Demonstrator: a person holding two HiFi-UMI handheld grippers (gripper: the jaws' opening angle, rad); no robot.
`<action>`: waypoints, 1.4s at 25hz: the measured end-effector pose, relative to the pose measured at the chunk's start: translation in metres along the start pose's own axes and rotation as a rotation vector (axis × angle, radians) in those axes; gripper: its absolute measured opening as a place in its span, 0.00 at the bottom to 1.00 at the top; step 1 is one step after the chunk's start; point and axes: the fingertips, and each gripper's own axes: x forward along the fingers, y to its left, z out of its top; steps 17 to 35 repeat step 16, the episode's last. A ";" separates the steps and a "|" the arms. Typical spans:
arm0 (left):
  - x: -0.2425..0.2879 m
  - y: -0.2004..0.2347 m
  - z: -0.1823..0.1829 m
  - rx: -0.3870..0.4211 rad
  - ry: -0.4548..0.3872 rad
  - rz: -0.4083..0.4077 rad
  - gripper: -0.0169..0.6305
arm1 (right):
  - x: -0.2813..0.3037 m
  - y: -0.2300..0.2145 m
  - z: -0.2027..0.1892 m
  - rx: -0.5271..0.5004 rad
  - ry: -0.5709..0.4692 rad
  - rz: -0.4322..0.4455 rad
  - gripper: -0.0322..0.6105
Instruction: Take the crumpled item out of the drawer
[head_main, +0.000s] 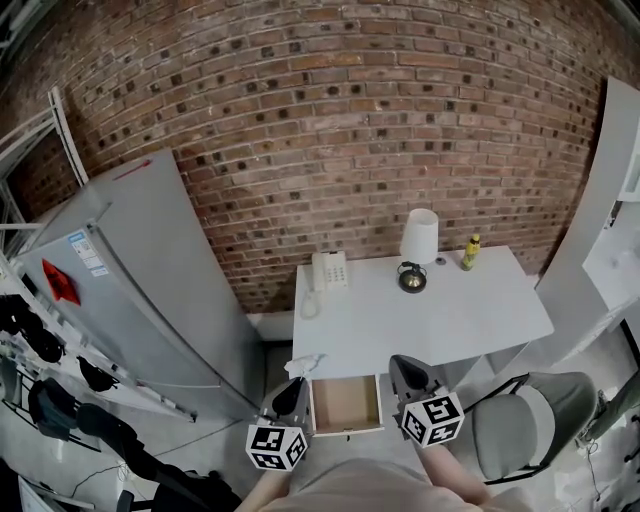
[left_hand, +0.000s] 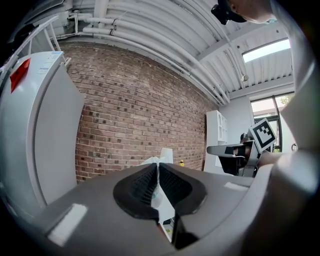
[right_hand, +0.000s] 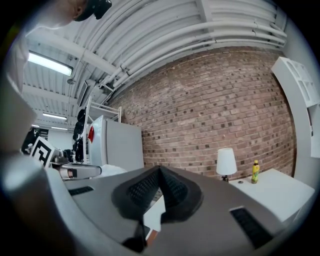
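1. The left tool is closed down narrow on the crumpled item. In the left gripper view, thin white material is pinched between its two ribbed pads.
2. The crumpled item is held at the very tip of the left tool and sticks out just beyond it. It is outside the drawer, just to the drawer's left and near the front left corner of the tabletop. Whether it touches the tabletop edge cannot be told.
3. The drawer stands open between the two tools, under the front edge of the tabletop. Its brown inner bottom is shown in the head view.
4. The right tool is held just to the right of the drawer. In the right gripper view its pads are pressed together, and nothing is gripped between them.
5. A white telephone is seen on the tabletop ahead of the left tool. A lamp with a white shade is seen ahead of the right tool. A small yellow bottle is placed near the lamp, on its right.
6. A grey refrigerator is seen well to the left of the left tool, and a grey chair to the right of the right tool. A brick wall is seen beyond the tabletop.
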 end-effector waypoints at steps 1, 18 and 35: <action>0.000 0.000 0.000 0.002 0.000 -0.001 0.06 | 0.000 0.000 0.000 -0.005 -0.002 -0.004 0.06; 0.003 0.007 0.000 0.008 -0.003 0.012 0.06 | 0.002 0.002 -0.002 0.000 -0.008 -0.027 0.06; 0.003 0.007 0.000 0.008 -0.003 0.012 0.06 | 0.002 0.002 -0.002 0.000 -0.008 -0.027 0.06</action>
